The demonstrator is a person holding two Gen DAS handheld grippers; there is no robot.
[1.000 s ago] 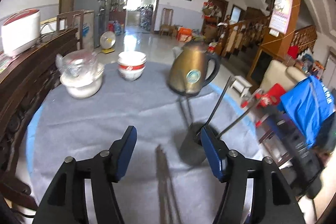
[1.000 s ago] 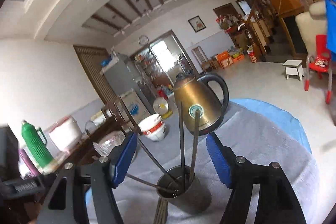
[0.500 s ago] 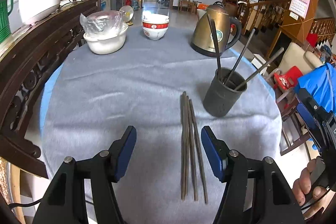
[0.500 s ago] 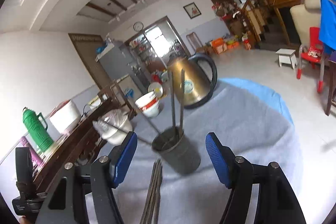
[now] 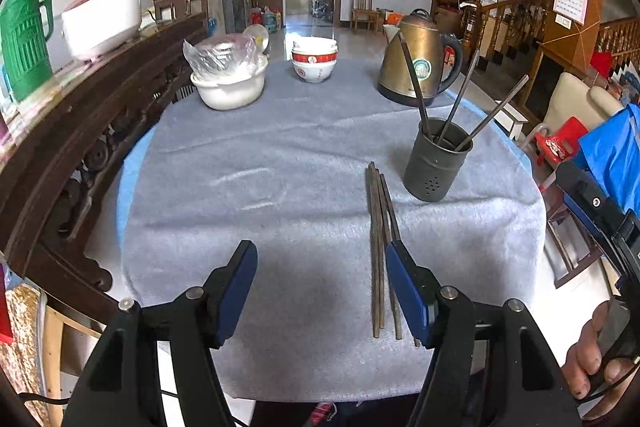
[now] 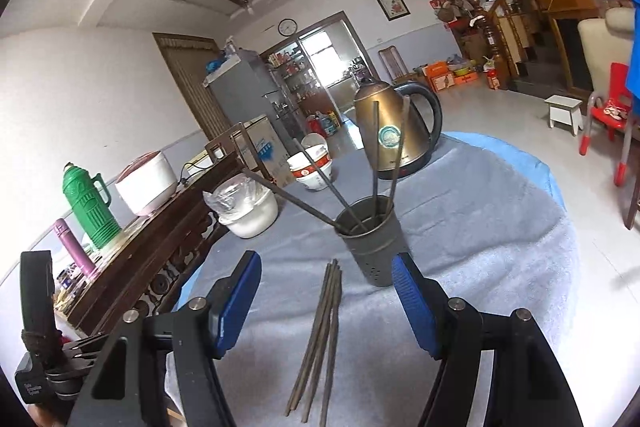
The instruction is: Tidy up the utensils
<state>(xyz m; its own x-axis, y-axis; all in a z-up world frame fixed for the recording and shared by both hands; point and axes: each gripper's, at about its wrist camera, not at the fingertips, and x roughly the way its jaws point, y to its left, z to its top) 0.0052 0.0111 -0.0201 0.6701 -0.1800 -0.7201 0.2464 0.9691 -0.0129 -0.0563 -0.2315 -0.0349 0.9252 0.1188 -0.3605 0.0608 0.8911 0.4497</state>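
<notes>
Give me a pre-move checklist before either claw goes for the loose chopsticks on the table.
1. Left claw empty, jaws apart: ok.
2. Right claw empty, jaws apart: ok.
3. Loose chopsticks flat on the grey cloth, bunched side by side: ok, though picking out just one may be awkward.
4. Holder upright beside the chopsticks, with room inside: ok.
5. Chopsticks in the holder lean outward and may obstruct an insertion from above: not ok.
6. Left claw centred over the bundle: not ok; the bundle lies by its right finger.
</notes>
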